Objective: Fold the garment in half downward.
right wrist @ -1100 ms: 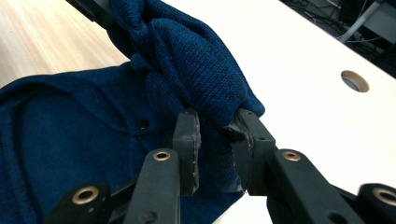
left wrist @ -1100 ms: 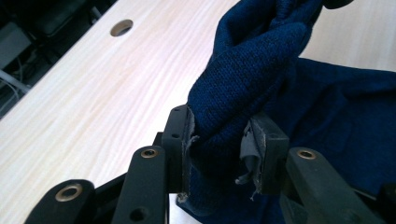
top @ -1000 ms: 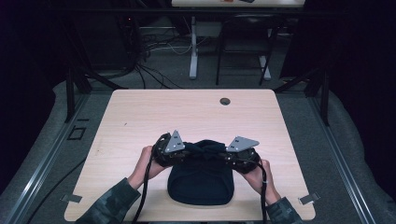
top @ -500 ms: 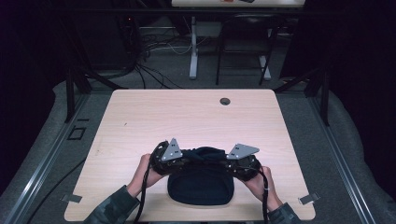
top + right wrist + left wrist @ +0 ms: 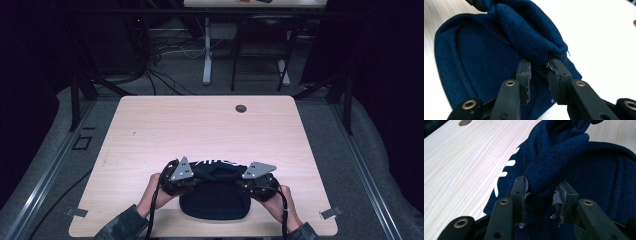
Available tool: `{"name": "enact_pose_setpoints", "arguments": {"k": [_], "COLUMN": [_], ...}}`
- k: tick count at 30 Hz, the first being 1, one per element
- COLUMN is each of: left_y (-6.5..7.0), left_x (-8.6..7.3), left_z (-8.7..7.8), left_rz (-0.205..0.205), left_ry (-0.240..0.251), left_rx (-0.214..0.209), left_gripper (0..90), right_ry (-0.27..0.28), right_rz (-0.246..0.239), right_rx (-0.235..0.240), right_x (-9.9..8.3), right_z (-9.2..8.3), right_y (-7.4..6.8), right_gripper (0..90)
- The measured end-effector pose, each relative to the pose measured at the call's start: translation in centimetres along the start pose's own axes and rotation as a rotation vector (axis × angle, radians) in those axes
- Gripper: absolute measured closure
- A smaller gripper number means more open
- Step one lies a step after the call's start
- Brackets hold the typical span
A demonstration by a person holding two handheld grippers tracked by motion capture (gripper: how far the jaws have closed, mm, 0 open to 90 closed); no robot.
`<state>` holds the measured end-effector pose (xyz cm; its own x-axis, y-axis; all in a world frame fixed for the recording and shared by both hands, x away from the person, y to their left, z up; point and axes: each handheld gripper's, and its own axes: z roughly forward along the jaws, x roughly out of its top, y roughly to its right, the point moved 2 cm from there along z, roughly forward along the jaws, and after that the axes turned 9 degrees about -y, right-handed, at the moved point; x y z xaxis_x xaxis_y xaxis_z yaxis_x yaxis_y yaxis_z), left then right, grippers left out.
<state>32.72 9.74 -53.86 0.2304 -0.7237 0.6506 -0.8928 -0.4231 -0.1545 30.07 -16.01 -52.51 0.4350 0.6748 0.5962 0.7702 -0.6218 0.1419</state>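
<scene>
Spreading across the whole scene, the pale wooden table carries a single piece of work near its 6 o'clock edge, with a small round grommet hole far off at 12 o'clock. The work is a navy knitted sweater with white lettering, lying partly flat on the wood while its far portion is bunched and lifted between the two tools. The left gripper sits at the garment's 9 o'clock side, its jaws drawn narrow and pinching a thick roll of knit, as its own view makes plain. The right gripper sits at 3 o'clock, likewise clamped on a gathered fold. Each is carried by one of the person's hands, coming in from 6 o'clock. The step in hand looks like a fold: the raised edge is being carried toward 6 o'clock over the lower half. The next move probably calls for lowering both corners together, level and evenly spaced, then releasing so the layer lands flat without bunching.
</scene>
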Motion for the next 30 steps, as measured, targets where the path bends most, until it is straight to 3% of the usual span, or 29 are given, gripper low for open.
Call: {"name": "enact_pose_setpoints", "arguments": {"k": [7,17,24,30], "left_y": [0.5,1.3,1.9,2.3], "left_x": [-0.7,-1.7,-2.5,-3.0], "left_z": [0.3,0.5,0.6,-0.2], "left_rz": [0.023,0.024,0.006,-0.011], "left_ry": [-0.026,-0.057,-0.069,-0.081], "left_rx": [-0.023,-0.046,-0.060,-0.065], "left_gripper": [62.0,58.6,49.9,35.8], "right_ry": [-0.028,-0.049,-0.066,-0.078], "right_rz": [0.004,-0.003,-0.001,0.003], "right_rx": [0.019,0.040,0.052,0.060], "right_x": [-1.2,-2.0,-2.7,-3.4], "right_z": [0.5,1.0,1.3,1.3], "right_y": [-0.7,-1.5,-1.9,-2.1], "right_gripper": [70.5,70.0,68.6,67.5]}}
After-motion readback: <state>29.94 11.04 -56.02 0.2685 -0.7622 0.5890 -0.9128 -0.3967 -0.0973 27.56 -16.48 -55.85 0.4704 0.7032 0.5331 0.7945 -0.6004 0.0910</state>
